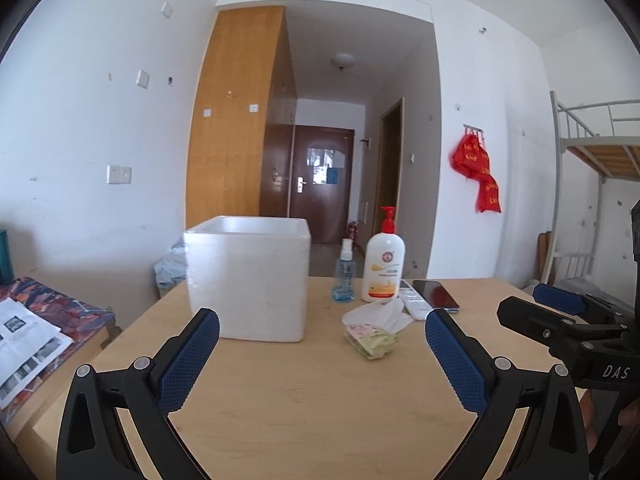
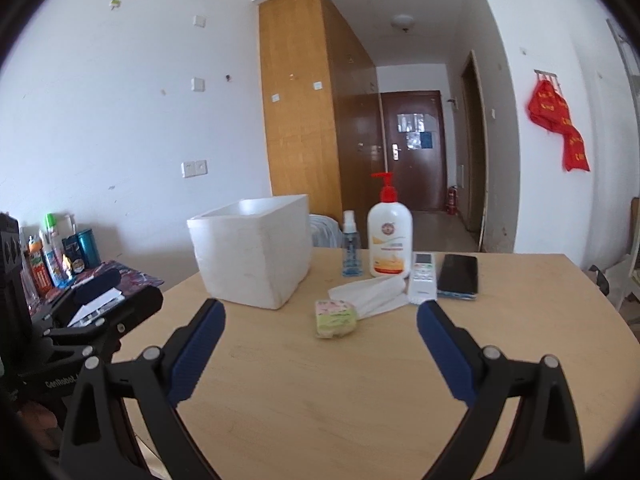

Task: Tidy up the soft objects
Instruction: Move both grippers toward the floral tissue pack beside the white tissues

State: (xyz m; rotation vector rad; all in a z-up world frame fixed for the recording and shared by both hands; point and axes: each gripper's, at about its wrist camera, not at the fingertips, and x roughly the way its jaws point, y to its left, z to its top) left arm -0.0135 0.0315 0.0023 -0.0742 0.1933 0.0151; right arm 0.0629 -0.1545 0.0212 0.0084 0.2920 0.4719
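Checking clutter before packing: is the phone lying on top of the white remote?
No, the phone lies flat on the table beside the white remote, to its right.

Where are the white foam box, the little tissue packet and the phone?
white foam box [image 1: 248,284], left wrist view, front wall.
tissue packet [image 2: 335,318], right wrist view, top face.
phone [image 2: 458,271], right wrist view, dark screen.
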